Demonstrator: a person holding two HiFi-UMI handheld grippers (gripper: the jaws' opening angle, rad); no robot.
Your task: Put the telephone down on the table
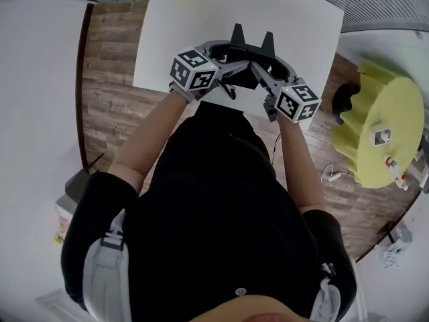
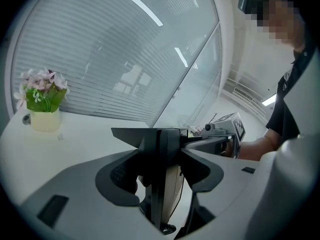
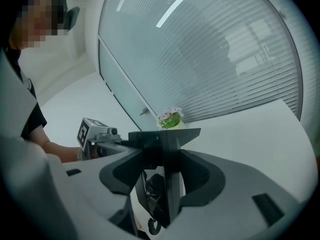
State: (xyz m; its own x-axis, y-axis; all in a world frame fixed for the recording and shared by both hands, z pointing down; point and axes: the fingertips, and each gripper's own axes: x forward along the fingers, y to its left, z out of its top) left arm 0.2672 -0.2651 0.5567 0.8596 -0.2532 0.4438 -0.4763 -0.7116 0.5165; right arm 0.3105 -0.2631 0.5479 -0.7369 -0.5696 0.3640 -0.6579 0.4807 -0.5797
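- Left gripper view: left tongs (image 2: 161, 134) drawn narrow, pinched on the top edge of the telephone (image 2: 172, 189), which hangs below them at 6 o'clock.
- Right gripper view: right tongs (image 3: 167, 136) likewise narrow and closed on the same telephone. Its black body and handset sit at 7 o'clock under the jaws, with the coiled cord (image 3: 151, 227) dangling at the bottom.
- Each gripper shows in the other's view, just beside the jaw tips: the right one at 3 o'clock in the left gripper view, the left one at 9 o'clock in the right gripper view.
- Head view: both grippers converge with tips toward 12 o'clock, marker cubes outward. The telephone is a dark mass between them, over the near edge of the white surface (image 1: 201, 19). Whether its base touches cannot be told.
- Flower pot (image 2: 44, 101): pale pot with green leaves and pink blossoms, at the far end of the surface, well apart from the tongs.
- Slatted blinds (image 2: 125, 49) behind glass, beyond the surface.
- Wooden floor (image 1: 110, 79) at 9 o'clock of the surface.
- Yellow round stool (image 1: 389, 126) at 3 o'clock, carrying small items.
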